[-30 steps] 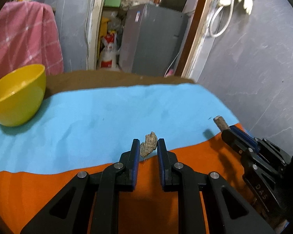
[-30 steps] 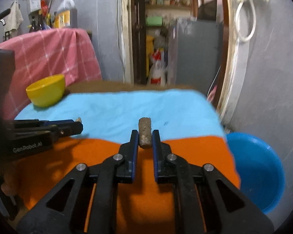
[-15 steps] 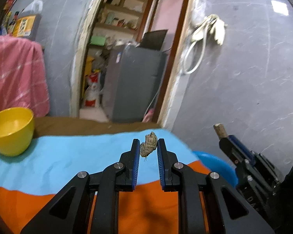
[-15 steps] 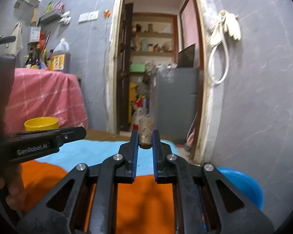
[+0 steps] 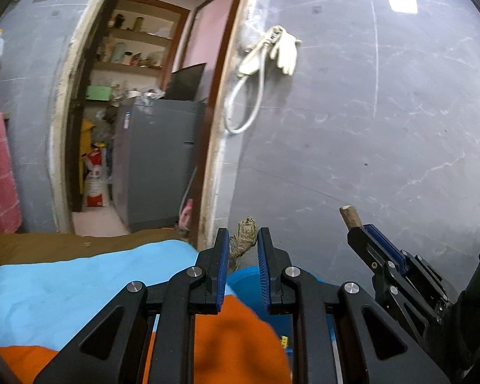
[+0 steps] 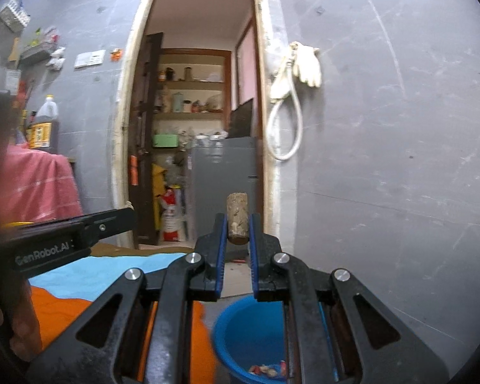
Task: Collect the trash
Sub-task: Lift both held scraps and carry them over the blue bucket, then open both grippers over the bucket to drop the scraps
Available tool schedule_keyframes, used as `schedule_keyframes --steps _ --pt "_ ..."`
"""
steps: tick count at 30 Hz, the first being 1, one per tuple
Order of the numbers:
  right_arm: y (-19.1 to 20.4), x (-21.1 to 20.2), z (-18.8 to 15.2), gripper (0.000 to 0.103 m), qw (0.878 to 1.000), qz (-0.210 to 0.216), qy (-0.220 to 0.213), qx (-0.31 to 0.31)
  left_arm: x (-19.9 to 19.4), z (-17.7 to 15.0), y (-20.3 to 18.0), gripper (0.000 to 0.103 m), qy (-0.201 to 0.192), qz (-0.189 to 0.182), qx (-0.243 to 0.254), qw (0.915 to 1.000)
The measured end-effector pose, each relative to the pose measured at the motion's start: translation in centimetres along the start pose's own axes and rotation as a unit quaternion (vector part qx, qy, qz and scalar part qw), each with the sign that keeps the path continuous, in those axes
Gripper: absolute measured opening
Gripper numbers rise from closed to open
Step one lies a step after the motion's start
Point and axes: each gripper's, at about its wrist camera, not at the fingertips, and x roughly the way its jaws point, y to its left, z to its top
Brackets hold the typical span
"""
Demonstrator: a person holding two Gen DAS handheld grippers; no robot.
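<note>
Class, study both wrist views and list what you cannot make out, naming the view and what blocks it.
1. Blue bucket: right wrist view, rim and contents partly behind the right gripper; the scraps inside are too small to name.
2. Yellow bowl: right wrist view, mostly behind the left gripper.
3. Fibrous clump: left wrist view, lower part hidden between the fingers.
4. Shelf items: too small.

table (image 5: 64,243) covered by blue cloth (image 5: 80,284) and orange cloth (image 5: 233,345).

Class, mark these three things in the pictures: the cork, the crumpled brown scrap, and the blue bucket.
cork (image 6: 237,216): right wrist view, middle of its side above the claw.
crumpled brown scrap (image 5: 244,236): left wrist view, centre of the wad.
blue bucket (image 6: 240,336): right wrist view, inner wall.
</note>
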Motion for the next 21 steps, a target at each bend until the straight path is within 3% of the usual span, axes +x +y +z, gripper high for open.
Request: schedule_keyframes --steps 11,21 --pt "-4.3 1.6 -1.6 0.03 0.996 -0.056 0.067 0.028 4.8 -1.9 -3.1 0.015 0.068 -0.031 0.007 0.9972" --pt "-6.0 3.5 -3.1 0.03 0.988 -0.066 0.13 0.044 9.2 -4.0 -3.3 0.015 0.138 -0.033 -0.01 0.9898"
